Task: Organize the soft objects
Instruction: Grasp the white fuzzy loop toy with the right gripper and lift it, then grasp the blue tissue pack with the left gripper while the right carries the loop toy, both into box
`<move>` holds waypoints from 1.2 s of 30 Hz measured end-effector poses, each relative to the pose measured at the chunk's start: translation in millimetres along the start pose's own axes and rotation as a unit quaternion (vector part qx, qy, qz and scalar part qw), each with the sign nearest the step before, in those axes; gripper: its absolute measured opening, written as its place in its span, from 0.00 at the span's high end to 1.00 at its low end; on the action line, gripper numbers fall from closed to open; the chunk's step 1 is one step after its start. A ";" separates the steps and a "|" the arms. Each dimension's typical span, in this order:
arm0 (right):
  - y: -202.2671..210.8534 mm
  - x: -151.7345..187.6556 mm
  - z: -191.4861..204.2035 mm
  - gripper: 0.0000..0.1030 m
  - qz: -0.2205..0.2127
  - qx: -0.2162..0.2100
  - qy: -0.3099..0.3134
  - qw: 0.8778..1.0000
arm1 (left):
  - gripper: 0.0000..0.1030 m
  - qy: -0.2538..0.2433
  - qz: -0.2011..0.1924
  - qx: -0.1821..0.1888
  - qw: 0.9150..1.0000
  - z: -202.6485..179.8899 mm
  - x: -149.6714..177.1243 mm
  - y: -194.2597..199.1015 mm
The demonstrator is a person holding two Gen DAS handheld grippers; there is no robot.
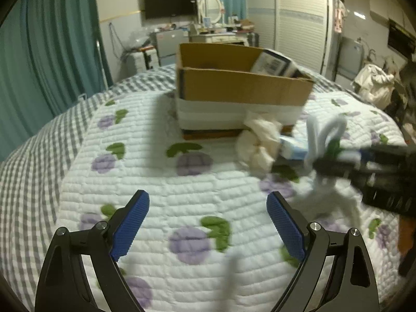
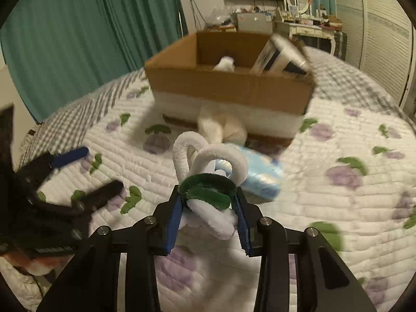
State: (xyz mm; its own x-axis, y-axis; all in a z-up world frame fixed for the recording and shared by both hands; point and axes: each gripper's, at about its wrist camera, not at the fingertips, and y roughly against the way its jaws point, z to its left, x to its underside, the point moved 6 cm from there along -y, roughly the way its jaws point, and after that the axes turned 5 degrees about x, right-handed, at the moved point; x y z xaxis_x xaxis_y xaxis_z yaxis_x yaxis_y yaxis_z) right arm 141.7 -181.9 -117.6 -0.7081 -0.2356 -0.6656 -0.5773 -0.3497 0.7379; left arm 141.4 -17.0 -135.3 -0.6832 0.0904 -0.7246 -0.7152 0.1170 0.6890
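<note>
My right gripper [image 2: 208,202] is shut on a white and green plush toy [image 2: 208,171] with looped white ears, held above the quilt; both also show in the left wrist view, the gripper [image 1: 335,166] and the toy [image 1: 325,135]. My left gripper [image 1: 208,208] is open and empty over the quilt; it shows at the left of the right wrist view [image 2: 85,171]. A cardboard box [image 1: 244,85] [image 2: 228,88] stands ahead on the bed, with a white soft thing [image 2: 225,63] inside. A cream plush [image 1: 257,140] [image 2: 223,127] lies against the box front.
A light blue packet [image 2: 257,174] [image 1: 293,148] lies on the quilt [image 1: 182,182] beside the cream plush. A dark printed carton [image 2: 280,57] leans in the box's right corner. Teal curtains hang at the left; a dresser and wardrobe stand behind.
</note>
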 end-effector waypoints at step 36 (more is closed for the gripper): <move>-3.1 -22.2 -136.3 0.64 0.015 0.040 0.010 0.999 | 0.28 -0.017 0.024 0.009 1.000 -109.6 -29.9 -72.6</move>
State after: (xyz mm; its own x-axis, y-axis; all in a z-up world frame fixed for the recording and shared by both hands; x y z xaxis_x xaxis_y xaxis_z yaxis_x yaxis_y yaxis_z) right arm 214.6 -299.2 -120.3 -0.7178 -0.2637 -0.6444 -0.5873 -0.2679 0.7638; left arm 197.6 -136.6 -161.9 -0.7117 0.1291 -0.6906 -0.6784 0.1289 0.7233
